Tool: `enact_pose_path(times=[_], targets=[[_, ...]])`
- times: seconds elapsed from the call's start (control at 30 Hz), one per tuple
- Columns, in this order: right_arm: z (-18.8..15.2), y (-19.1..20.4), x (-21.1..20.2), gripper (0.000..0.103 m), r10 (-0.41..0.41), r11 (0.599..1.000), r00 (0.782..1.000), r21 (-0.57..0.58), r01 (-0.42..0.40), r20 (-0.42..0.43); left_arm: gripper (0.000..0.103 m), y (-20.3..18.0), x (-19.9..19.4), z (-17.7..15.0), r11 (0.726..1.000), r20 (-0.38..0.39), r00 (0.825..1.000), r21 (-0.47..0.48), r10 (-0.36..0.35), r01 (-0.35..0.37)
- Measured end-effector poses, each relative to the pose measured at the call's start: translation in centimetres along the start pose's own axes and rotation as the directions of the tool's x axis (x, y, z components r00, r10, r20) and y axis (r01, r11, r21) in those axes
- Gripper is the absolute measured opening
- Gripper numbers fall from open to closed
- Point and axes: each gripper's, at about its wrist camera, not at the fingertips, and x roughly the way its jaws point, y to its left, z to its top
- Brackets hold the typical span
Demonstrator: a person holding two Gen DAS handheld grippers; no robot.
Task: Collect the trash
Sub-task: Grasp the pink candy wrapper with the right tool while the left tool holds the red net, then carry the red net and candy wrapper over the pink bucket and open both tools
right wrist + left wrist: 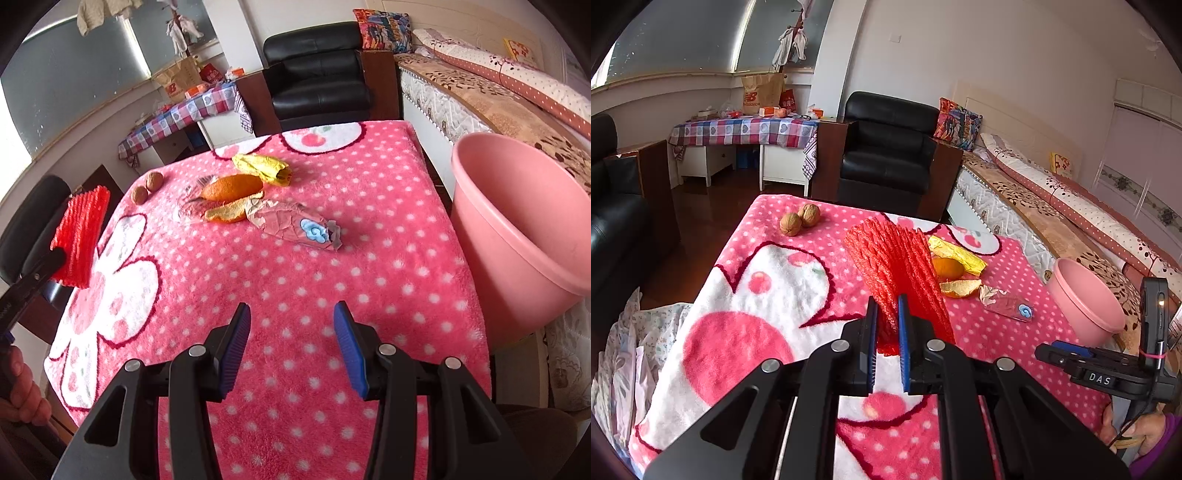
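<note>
L gripper (887, 317) clamps red foam fruit net (897, 266), lifted for pink basin (517, 221); R gripper (291, 325) open, empty.

We see soft, even daylight from the far-left windows (683, 40), with faint shadows. Both views are sharp but bend strongly outward, with dark corners and no glare.

Both wrist views look down, close, across one pink blanket (332, 295).
</note>
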Motion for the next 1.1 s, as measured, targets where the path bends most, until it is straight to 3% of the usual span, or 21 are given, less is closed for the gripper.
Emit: enact_pose_path(times=[0.17,0.57,0.87,0.9,1.0,1.1], targets=[[1.3,-0.3,-0.2,0.053,0.058,0.998,0.998,0.016,-0.058,0.001,0.009,-0.5,1.2,0.3,1.0,-0.013,1.0,0.001,0.017,-0.017],[5.6,1.5,2.8,0.058,0.025,0.987,1.0,-0.156,-0.023,0.013,0.009,-1.8,2.6,0.5,0.997,-0.028,0.998,0.038,0.063,-0.062],[7.6,0.5,7.6,0.058,0.014,0.982,0.992,-0.187,-0.036,-0.122,0.009,-2.2,3.0,0.6,0.996,-0.031,0.997,0.055,0.07,-0.068],[7.6,0.3,7.9,0.056,0.01,0.982,0.991,-0.186,-0.035,-0.135,0.009,-2.1,3.0,0.6,0.996,-0.031,0.997,0.055,0.068,-0.066],[7.4,0.2,7.4,0.026,0.011,0.983,0.991,-0.179,-0.034,-0.13,0.009,-2.1,3.0,0.6,0.997,-0.031,0.998,0.055,0.063,-0.062],[6.6,0.4,5.9,0.02,0.038,0.986,0.994,-0.155,-0.054,-0.104,0.009,-2.3,3.0,0.6,0.997,-0.036,0.998,0.049,0.056,-0.054]])
